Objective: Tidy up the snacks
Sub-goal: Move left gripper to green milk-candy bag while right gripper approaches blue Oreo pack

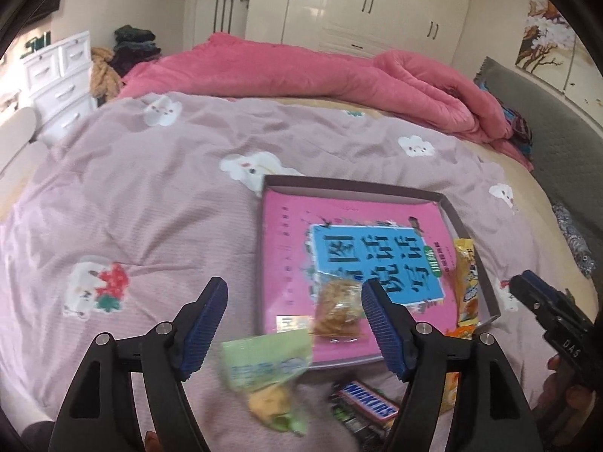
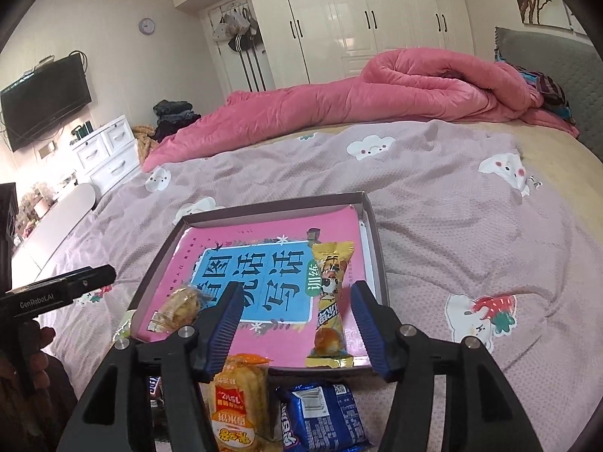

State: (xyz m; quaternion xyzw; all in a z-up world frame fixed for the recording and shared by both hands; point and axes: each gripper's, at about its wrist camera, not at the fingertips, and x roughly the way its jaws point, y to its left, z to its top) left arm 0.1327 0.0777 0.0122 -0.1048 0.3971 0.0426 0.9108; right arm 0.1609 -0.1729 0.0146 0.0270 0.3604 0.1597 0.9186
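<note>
A shallow grey box [image 1: 354,184] [image 2: 377,233] with a pink and blue book inside lies on the bed. In it lie a clear pastry pack [image 1: 337,307] [image 2: 181,307] and a long yellow snack pack [image 2: 331,301] [image 1: 467,282]. My left gripper [image 1: 296,324] is open above a green snack pack [image 1: 269,371] that lies at the box's near edge. A Snickers bar [image 1: 371,403] lies beside it. My right gripper [image 2: 296,324] is open and empty over the box's near edge, above an orange pack [image 2: 237,403] and a blue Oreo pack [image 2: 320,418].
The bed has a lilac cover with cloud prints [image 1: 150,188]. A rolled pink quilt [image 1: 339,75] lies at the far side, and a grey headboard [image 2: 546,60] is at the right. White drawers [image 1: 60,75] and a wardrobe [image 2: 377,19] stand beyond.
</note>
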